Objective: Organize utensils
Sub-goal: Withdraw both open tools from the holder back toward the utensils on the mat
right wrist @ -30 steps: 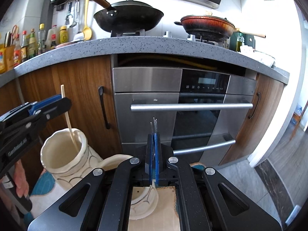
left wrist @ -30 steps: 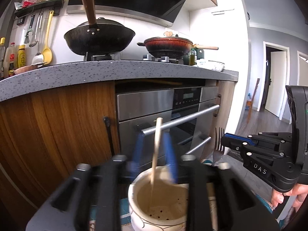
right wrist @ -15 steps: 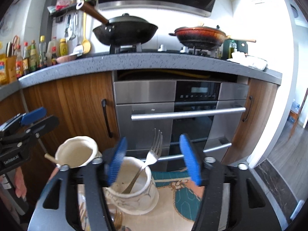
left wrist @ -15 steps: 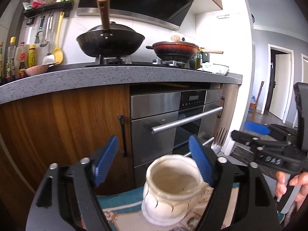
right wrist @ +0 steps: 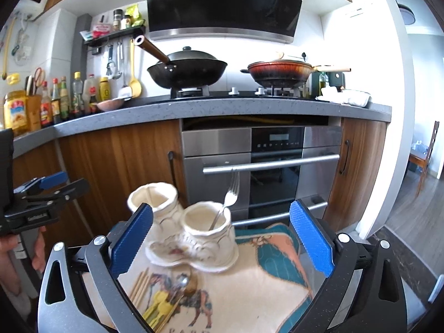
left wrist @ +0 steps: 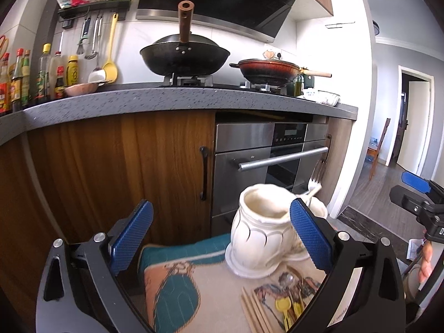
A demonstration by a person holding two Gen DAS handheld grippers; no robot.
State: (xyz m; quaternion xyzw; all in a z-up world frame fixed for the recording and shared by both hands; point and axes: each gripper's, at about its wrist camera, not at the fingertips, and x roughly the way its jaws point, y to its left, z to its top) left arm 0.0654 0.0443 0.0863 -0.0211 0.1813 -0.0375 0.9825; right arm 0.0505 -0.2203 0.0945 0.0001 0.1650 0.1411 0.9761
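Jaws on both your grippers are opening wide, with nothing gripped between them. Your left gripper (left wrist: 220, 234) frames the taller cream holder (left wrist: 259, 231), which stands right of centre between the pads, close to the right blue pad (left wrist: 310, 236) without contact you can confirm. Your right gripper (right wrist: 220, 236) has 2 holders ahead of its pads: the taller one behind the left pad, and the shorter holder (right wrist: 208, 236) near centre with a fork (right wrist: 227, 201) leaning in it, tines up. Both stand on a patterned mat (right wrist: 249, 285). Chopsticks (right wrist: 140, 283) and a spoon (right wrist: 180, 284) at the lower left lie blurred and partly cut off by the gripper frame. From the left view, the shorter holder is mostly hidden.
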